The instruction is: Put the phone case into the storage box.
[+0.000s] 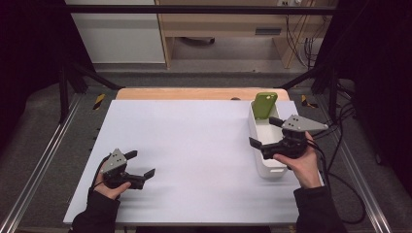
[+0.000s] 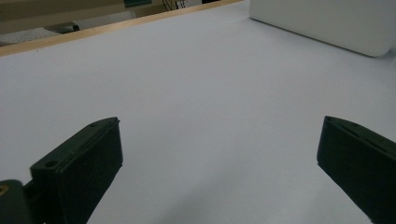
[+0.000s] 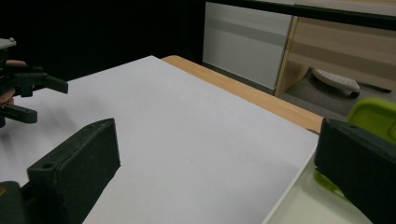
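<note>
A white oblong bin (image 1: 270, 170) stands at the right side of the white table top (image 1: 194, 145). A green flat object (image 1: 265, 104) leans upright in the bin's far end. My right gripper (image 1: 264, 131) hovers over the bin's near half and its left rim, jaws open with nothing between them; in the right gripper view (image 3: 219, 144) the green object (image 3: 373, 114) shows behind the right jaw. My left gripper (image 1: 141, 163) rests low at the front left, open and empty. In the left gripper view (image 2: 219, 140) bare table lies between its jaws, with the bin (image 2: 327, 23) far off.
A wooden strip (image 1: 184, 93) borders the table's far edge. Metal frame rails (image 1: 43, 155) run along both sides, and cables (image 1: 340, 160) trail at the right. Shelving (image 1: 218, 29) stands on the floor beyond the table. The left gripper (image 3: 46, 100) appears far off in the right gripper view.
</note>
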Motion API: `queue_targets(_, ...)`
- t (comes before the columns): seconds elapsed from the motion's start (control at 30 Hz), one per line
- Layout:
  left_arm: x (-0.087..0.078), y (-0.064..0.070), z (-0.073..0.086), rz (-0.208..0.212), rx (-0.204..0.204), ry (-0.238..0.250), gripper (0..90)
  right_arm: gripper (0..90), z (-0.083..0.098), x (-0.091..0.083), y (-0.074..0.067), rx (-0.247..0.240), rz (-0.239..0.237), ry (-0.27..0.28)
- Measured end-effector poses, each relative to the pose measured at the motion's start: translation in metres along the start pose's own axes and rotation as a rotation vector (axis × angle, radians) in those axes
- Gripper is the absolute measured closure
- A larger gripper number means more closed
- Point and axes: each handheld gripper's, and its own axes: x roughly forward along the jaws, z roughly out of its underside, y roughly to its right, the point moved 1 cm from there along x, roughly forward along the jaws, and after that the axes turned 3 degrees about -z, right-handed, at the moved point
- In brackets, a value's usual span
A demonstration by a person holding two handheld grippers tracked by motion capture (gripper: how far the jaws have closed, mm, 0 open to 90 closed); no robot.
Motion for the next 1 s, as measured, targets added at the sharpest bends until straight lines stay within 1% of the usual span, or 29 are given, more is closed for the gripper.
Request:
queue_targets(0.03,0.0,0.0,0.0,0.001,0.001,0.0,0.0,0.7,0.004,-0.002,0.0,0.01,-0.001,0.005)
queue_targets(0.1,0.0,0.001,0.0,0.003,0.005,-0.002,0.0,0.7,0.013,-0.007,-0.001,0.003,-0.008,0.026)
queue_targets(0.17,0.0,0.002,-0.001,0.005,0.006,0.002,0.0,0.7,0.023,-0.011,-0.002,0.018,-0.015,0.033)
queue_targets(0.2,0.0,0.002,-0.001,0.005,0.007,0.003,0.0,0.7,0.026,-0.013,-0.002,0.02,-0.019,0.031)
queue_targets(0.27,-0.001,0.002,-0.001,0.006,0.008,0.005,0.0,0.7,0.034,-0.016,-0.004,0.019,-0.007,0.025)
queue_targets(0.33,-0.001,0.002,-0.002,0.006,0.009,0.008,0.0,0.6,0.042,-0.02,-0.004,0.01,-0.017,0.031)
queue_targets(0.37,-0.001,0.002,-0.002,0.006,0.01,0.007,0.0,0.6,0.046,-0.021,-0.004,0.013,-0.017,0.03)
queue_targets(0.43,-0.002,0.003,-0.002,0.006,0.01,0.014,0.0,0.7,0.052,-0.025,-0.003,0.015,0.0,0.026)
queue_targets(0.6,-0.003,0.003,-0.004,0.01,0.007,0.026,0.0,0.7,0.067,-0.036,0.0,0.035,0.007,0.047)
queue_targets(0.63,-0.003,0.003,-0.004,0.009,0.009,0.027,0.0,0.7,0.072,-0.039,0.001,0.042,0.008,0.044)
queue_targets(0.7,-0.004,0.004,-0.004,0.01,0.011,0.03,0.0,0.7,0.078,-0.042,0.003,0.043,0.015,0.033)
queue_targets(0.83,-0.005,0.004,-0.004,0.007,0.014,0.033,0.0,0.7,0.088,-0.047,0.006,0.04,0.022,0.033)
queue_targets(1.0,-0.006,0.005,-0.006,0.008,0.017,0.043,0.0,0.7,0.093,-0.054,0.008,0.046,0.033,0.04)
